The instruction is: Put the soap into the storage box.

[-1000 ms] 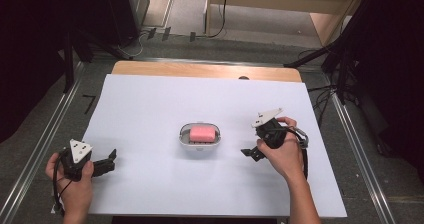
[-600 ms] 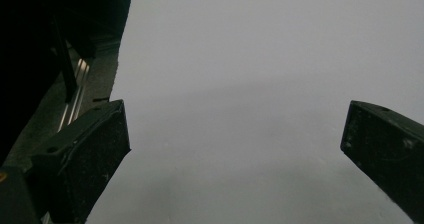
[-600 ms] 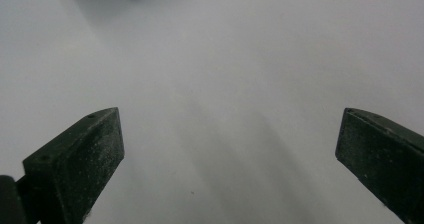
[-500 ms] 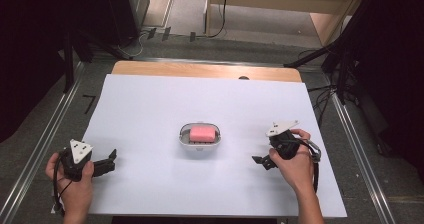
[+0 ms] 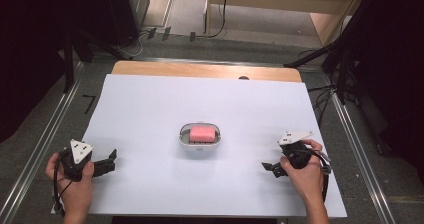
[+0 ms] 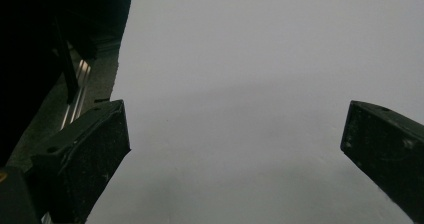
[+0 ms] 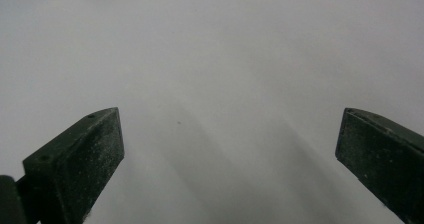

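Note:
A pink bar of soap lies in a small white oval dish at the middle of the white table. My left gripper rests near the table's front left corner, held by a hand, its jaws wide apart over bare white surface. At the front right, my right gripper is held low over the table, well to the right of the dish. It is open too, with only bare table between its jaws. Neither gripper touches the dish.
A wooden strip runs along the table's far edge. Metal rails flank both sides, with dark floor, cables and stands beyond. The left gripper view shows the table's left edge and a rail close by.
My right gripper has drawn back from beside the dish toward the front right of the table. The left gripper has stayed in place.

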